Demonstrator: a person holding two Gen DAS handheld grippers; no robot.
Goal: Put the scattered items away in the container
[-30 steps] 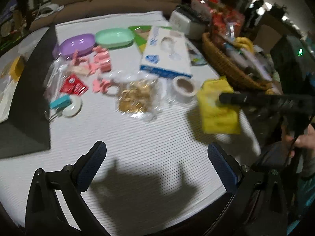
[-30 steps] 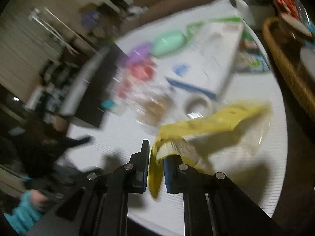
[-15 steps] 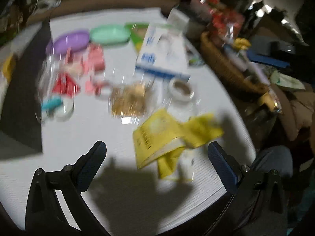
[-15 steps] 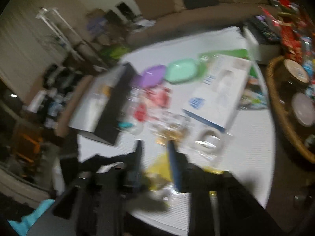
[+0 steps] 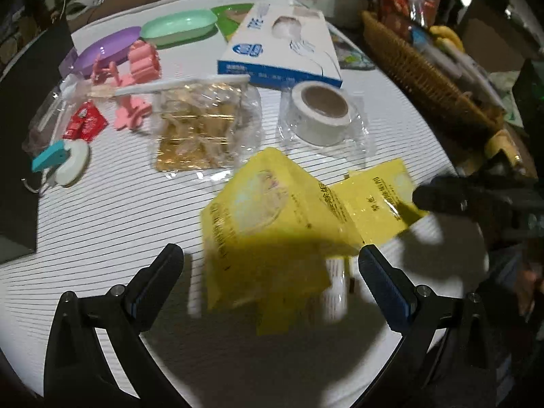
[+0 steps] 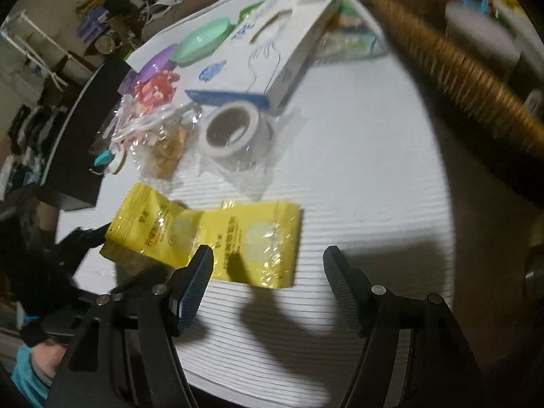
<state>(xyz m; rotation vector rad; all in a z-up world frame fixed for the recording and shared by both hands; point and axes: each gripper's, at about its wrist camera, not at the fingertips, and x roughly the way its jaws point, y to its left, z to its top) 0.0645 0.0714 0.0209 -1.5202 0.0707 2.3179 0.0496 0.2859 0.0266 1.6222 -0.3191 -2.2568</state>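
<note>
A yellow packet strip (image 5: 272, 224) (image 6: 217, 238) lies folded on the white striped tablecloth near the table's front edge. My left gripper (image 5: 268, 272) is open, its jaws wide on either side of the packet's near end. My right gripper (image 6: 268, 275) is open and empty, just short of the packet's edge; it shows as a dark shape (image 5: 452, 197) at the right in the left wrist view. A wicker basket (image 5: 425, 81) (image 6: 476, 78) stands at the table's right side.
Farther back lie a tape roll (image 5: 321, 112) in clear wrap, a clear bag of gold bits (image 5: 200, 129), a blue-white box (image 5: 285, 47), pink clips (image 5: 136, 68), red sachets (image 5: 86, 122), purple (image 5: 108, 49) and green (image 5: 176, 29) dishes, and a black box (image 5: 20, 108) at left.
My right gripper carried the yellow packet toward the table's front, opened and let it go. The packet now lies between my left gripper's open jaws.
</note>
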